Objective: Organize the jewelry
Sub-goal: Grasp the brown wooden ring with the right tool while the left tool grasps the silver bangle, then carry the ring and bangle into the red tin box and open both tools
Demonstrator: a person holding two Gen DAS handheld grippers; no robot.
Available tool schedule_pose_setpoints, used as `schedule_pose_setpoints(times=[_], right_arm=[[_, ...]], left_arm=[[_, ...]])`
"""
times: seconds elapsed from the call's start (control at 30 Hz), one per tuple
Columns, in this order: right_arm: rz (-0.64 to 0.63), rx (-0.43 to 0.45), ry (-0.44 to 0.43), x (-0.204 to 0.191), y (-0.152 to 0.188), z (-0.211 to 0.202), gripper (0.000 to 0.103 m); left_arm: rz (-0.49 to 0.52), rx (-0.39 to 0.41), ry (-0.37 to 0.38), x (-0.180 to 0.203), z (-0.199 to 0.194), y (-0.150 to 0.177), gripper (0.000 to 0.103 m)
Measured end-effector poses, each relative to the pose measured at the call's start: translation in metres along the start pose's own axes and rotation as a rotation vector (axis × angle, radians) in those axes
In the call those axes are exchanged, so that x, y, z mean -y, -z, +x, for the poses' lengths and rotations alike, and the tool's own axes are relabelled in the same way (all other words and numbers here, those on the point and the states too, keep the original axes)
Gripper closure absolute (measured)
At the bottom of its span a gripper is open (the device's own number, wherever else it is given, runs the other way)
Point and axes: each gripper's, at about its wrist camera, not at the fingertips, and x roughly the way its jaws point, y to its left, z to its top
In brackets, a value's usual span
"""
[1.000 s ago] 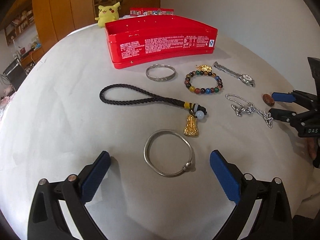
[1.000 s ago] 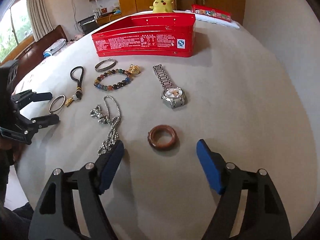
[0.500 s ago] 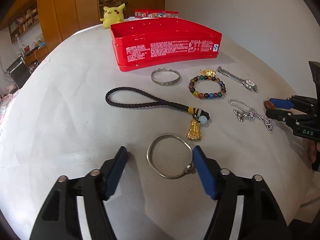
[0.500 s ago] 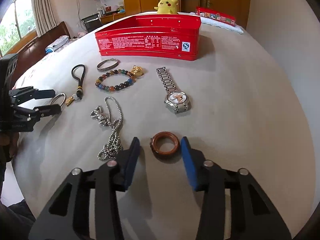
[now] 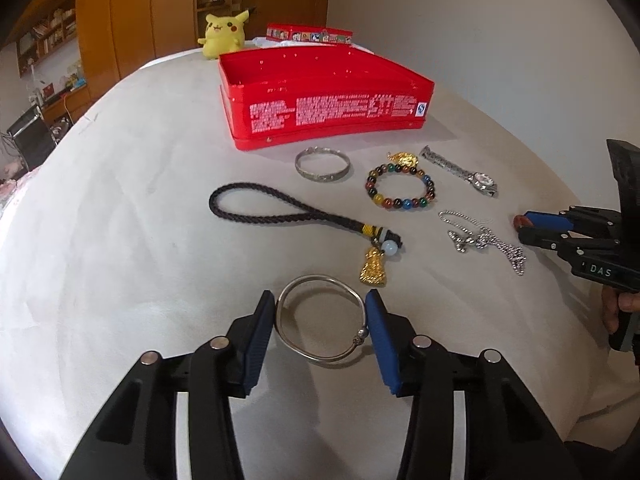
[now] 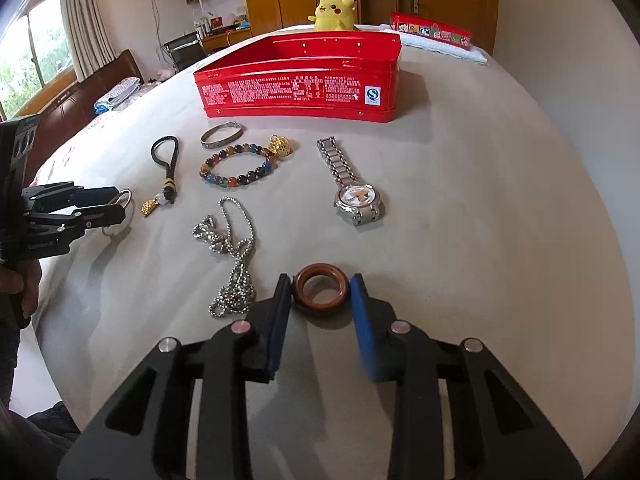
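silver bangle (image 5: 321, 317) squeezed between left gripper (image 5: 321, 322) fingers; right gripper (image 6: 321, 294) fingers pinch the brown ring (image 6: 321, 289).

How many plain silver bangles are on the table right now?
2. One thin silver bangle lies between the left gripper fingers; a wider silver bangle sits just in front of the red tin. None looks hidden.

Silver bangle (image 5: 322, 320), brown ring (image 6: 321, 289) flat on table.
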Motion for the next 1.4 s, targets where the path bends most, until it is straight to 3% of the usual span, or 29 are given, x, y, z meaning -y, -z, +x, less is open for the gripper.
schedule_pose_setpoints(times=[0.57, 1.07, 1.4], right_arm=[[-0.061, 0.068, -0.016, -0.013, -0.034, -0.027, 0.074], [-0.154, 0.171, -0.030, -0.011, -0.140, -0.035, 0.074], [-0.153, 0.132, -0.039, 0.003, -0.212, 0.019, 0.074]], left_arm=[[0.061, 0.083, -0.015, 0.007, -0.031, -0.038, 0.056], [0.126, 0.123, 0.010, -0.005, -0.016, -0.127, 0.056], [0.116, 0.111, 0.030, -0.015, 0.030, -0.192, 0.056]])
